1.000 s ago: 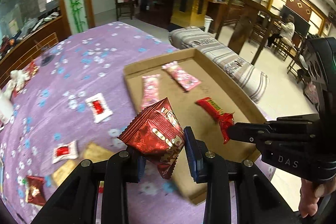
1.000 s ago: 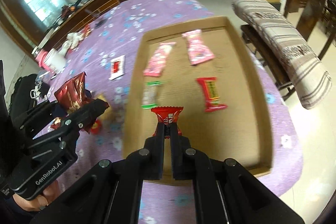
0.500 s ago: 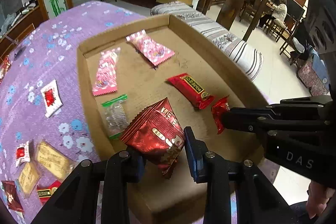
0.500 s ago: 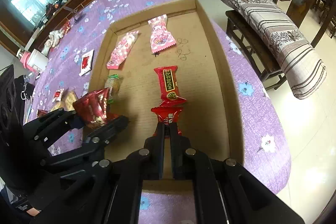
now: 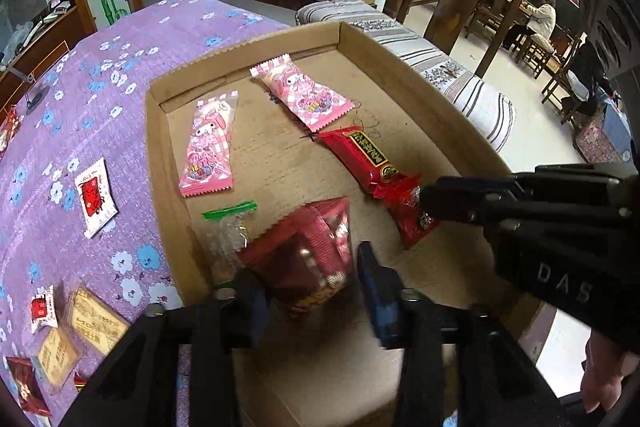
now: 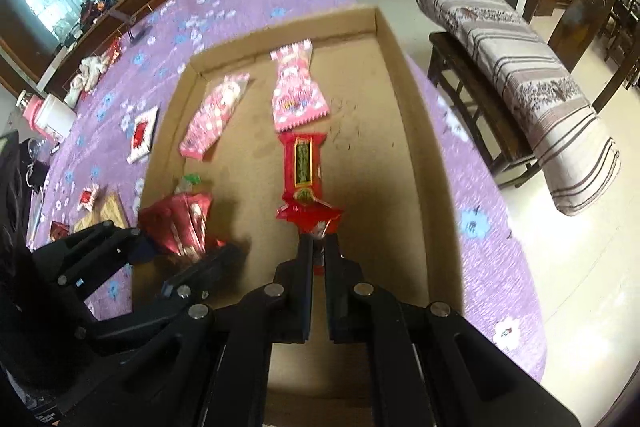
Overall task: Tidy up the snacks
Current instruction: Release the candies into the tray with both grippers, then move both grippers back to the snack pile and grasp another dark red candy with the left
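A cardboard tray [image 5: 420, 83] [image 6: 416, 131] lies on the purple flowered cloth. My left gripper [image 5: 308, 287] has its jaws spread; a dark red foil bag [image 5: 308, 251] [image 6: 180, 223] sits between them, blurred, low over the tray floor. It looks loose in the jaws. My right gripper [image 6: 316, 247] is shut on a small red candy packet [image 6: 312, 219] [image 5: 408, 215], held next to a long red bar [image 6: 302, 163] [image 5: 362, 155] in the tray. Two pink packets [image 5: 208, 143] [image 5: 304, 95] and a clear green-topped bag [image 5: 228, 227] also lie in the tray.
Loose snacks lie on the cloth left of the tray: a white and red packet [image 5: 94, 197] [image 6: 142, 135], tan packets [image 5: 96, 319], small red ones [image 5: 42, 313]. A striped cushioned bench [image 6: 520, 67] stands right of the table. A white container [image 6: 52, 115] stands far left.
Both grippers moved forward and down into the tray. My left jaws have spread apart and the foil bag has dropped lower between them. My right gripper still holds the red candy.
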{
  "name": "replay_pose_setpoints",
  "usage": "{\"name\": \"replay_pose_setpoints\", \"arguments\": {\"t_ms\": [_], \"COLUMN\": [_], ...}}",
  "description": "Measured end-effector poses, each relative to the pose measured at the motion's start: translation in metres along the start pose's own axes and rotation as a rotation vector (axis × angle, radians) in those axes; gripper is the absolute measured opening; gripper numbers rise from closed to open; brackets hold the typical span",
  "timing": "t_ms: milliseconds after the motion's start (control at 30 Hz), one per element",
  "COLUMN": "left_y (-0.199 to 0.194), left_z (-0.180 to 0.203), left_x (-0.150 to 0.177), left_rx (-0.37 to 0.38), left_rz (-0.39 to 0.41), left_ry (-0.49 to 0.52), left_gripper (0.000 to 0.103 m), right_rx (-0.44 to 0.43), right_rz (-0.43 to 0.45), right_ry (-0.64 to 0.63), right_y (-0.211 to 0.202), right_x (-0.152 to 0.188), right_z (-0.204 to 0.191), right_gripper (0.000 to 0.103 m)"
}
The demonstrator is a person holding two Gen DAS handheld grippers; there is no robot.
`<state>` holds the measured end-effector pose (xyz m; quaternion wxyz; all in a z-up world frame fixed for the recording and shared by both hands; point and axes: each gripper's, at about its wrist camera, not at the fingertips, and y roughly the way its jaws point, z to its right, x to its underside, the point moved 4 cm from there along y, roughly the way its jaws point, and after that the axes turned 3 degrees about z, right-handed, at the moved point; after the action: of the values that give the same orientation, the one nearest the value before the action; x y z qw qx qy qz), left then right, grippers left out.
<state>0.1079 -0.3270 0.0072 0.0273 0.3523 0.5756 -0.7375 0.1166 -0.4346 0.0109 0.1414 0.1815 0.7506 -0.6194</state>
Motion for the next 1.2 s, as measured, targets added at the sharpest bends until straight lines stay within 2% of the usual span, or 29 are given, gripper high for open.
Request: {"name": "replay_pose_setpoints", "arguments": {"t_ms": [33,300,667,767,833,1000,1033,1133,1200], "left_y": [-0.003,-0.03,-0.079,-0.092,-0.1,-0.125,-0.13,-0.143,-0.149], "left_z": [-0.001,-0.013,-0.063,-0.084,-0.1,-0.145,-0.155,-0.192,-0.22], "left_x": [-0.001,-0.004,0.018,0.03,0.039,0.067,0.073,0.096,0.114], "left_rx": [-0.002,0.0,-0.058,-0.084,-0.105,-0.178,-0.199,-0.283,-0.352], "left_rz": [0.009,0.057,0.107,0.114,0.118,0.13,0.129,0.122,0.11], "left_ry": [0.002,-0.02,-0.096,-0.132,-0.161,-0.23,-0.239,-0.275,-0.305], "left_gripper": [0.054,0.055,0.055,0.055,0.055,0.055,0.055,0.066,0.066], "right_rx": [0.004,-0.002,-0.074,-0.096,-0.107,-0.14,-0.146,-0.159,-0.164], "right_rz": [0.008,0.057,0.047,0.038,0.035,0.021,0.018,0.003,-0.01], "right_ry": [0.002,0.039,-0.027,-0.053,-0.078,-0.144,-0.154,-0.177,-0.19], "right_y": [-0.003,-0.029,-0.033,-0.031,-0.031,-0.03,-0.03,-0.028,-0.026], "right_x": [-0.001,-0.002,0.007,0.009,0.011,0.017,0.018,0.024,0.028], "right_z": [0.0,-0.008,-0.07,-0.092,-0.108,-0.148,-0.153,-0.168,-0.175], "right_gripper": [0.006,0.008,0.013,0.019,0.023,0.023,0.023,0.028,0.028]}}
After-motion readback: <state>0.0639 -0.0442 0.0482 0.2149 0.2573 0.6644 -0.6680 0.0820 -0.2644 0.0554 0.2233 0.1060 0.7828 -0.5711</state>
